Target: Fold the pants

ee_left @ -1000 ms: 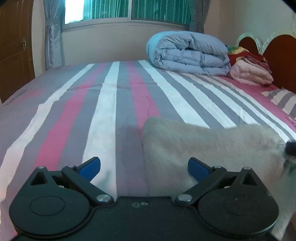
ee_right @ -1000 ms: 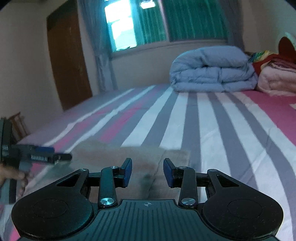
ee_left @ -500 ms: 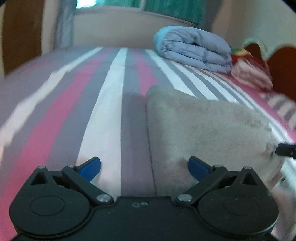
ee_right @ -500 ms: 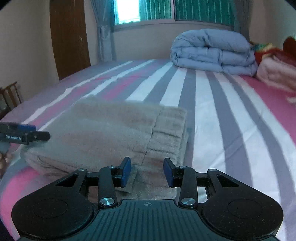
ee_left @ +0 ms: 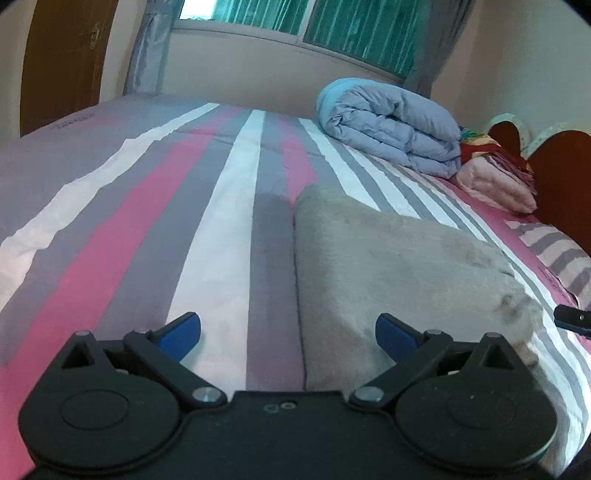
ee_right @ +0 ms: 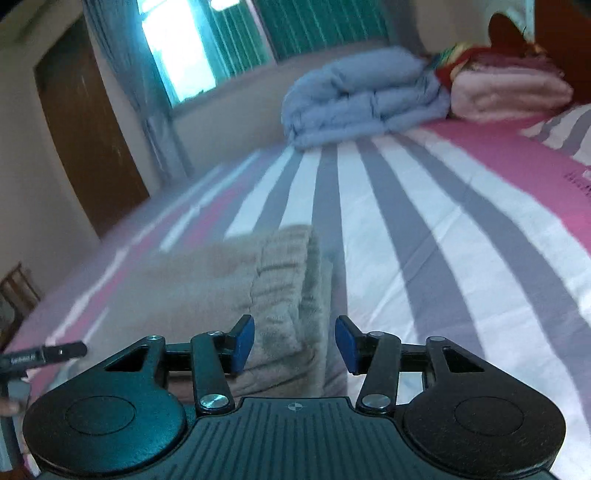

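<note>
1. Closest in, the left gripper [ee_left: 288, 330] hangs low over the bed, its blue-padded jaws spread wide with nothing between them but sheet and the near left edge of the pants.
2. Over on the other side, the right gripper [ee_right: 294, 341] has its jaws opening as we watch; the pads stand apart and do not press on anything, though the ribbed waistband end of the pants lies just ahead of the gap.
3. And there they are, the pants [ee_left: 388, 266]: a beige, fleecy bundle folded into a thick rectangle, lying flat on the near part of the bed between the two grippers.
4. In the right wrist view the waistband faces the camera on the bundle's right side, its layers stacked one on another.
5. Underneath, the striped sheet [ee_left: 229, 206] runs away in pink, grey and white bands.
6. At the right edge of the left wrist view, one dark fingertip of the right gripper peeks in just beside the pants.
7. Further back, a rolled blue-grey duvet [ee_left: 391, 125] sits on the bed, with a pink folded blanket [ee_left: 495, 184] just beside it against the wooden headboard [ee_left: 561, 177].
8. Furthest off: the window [ee_left: 332, 26] with green slats, grey curtains, and a brown door [ee_right: 92, 133].
</note>
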Tool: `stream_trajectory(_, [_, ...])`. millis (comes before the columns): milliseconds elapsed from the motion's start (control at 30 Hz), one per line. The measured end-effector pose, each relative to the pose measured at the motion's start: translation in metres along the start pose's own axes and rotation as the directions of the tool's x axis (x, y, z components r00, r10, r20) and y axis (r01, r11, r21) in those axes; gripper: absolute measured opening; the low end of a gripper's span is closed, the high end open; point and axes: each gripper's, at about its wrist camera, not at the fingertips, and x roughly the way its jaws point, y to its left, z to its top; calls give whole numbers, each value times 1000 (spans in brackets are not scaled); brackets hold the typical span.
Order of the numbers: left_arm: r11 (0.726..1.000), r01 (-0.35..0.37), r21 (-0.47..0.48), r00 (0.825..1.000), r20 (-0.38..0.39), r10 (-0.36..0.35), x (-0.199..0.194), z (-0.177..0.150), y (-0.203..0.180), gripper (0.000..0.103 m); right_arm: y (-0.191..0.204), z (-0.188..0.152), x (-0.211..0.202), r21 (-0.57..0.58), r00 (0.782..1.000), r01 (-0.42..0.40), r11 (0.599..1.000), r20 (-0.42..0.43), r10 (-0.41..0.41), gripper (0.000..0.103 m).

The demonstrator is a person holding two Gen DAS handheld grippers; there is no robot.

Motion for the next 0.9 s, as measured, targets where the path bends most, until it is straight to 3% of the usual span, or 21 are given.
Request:
stream_trajectory(67, [1000,-10,-8,1000,-28,10,8,-6,3,97,-2,-7,-5,-4,1000,-16,1000,-3,16,49])
stream_trajectory(167, [995,4,-96,1000,-31,-7,5,-5,12,96,-2,-17,23,-50,987,50,997,-149,-57,49])
stream_trajectory(200, [996,-3,-94,1000,-15,1,-1,-3,11,96,-4,-19,23,-32,987,50,998,-154,-54,49])
stream_trajectory(267, [999,-15,-51,999,34,17,-12,-4,9,97,-6,-15,6,1,996,45,999,-73,-44,49])
stream_trajectory(333, [999,-39,-29,999,-27,38,-3,-10,11,98,-6,-12,-9,7,999,36,999,-9,-36,49])
stream_trajectory(367, [998,-28,-54,999,-35,26,-1,-12,15,98,-6,-13,-4,-1,998,53,999,-36,-53,49])
stream_trajectory(433, [996,-18,-91,999,-28,15,-4,-10,18,97,-8,-20,20,-29,976,104,994,-191,-108,49])
stream_trajectory(533, [997,-29,-73,999,34,31,-16,-5,18,95,-4,-15,3,-8,990,96,995,-107,-96,49])
stream_trajectory(633, [997,-62,-44,996,-62,59,4,-4,19,97,4,-8,-10,-13,999,50,999,-20,-50,49])
stream_trajectory(667, [997,-56,-59,996,-69,52,7,-4,20,97,5,-8,-5,-25,998,53,998,-29,-54,49])
stream_trajectory(700, [996,-55,-64,996,-68,51,6,-1,21,97,6,-10,6,-38,993,79,996,-89,-82,49])
stream_trajectory(733, [997,-50,-63,998,-52,47,2,3,21,94,4,-15,23,-55,974,115,992,-192,-123,49])
stream_trajectory(767, [997,-42,-63,999,-26,40,-2,6,20,94,3,-18,25,-48,971,119,992,-204,-127,49])
stream_trajectory(833, [998,-15,-59,1000,13,16,-4,13,19,94,4,-10,5,-10,991,97,995,-89,-97,49])
stream_trajectory(900, [999,-4,-49,1000,6,4,5,19,16,95,7,-1,-15,26,998,52,998,39,-53,50])
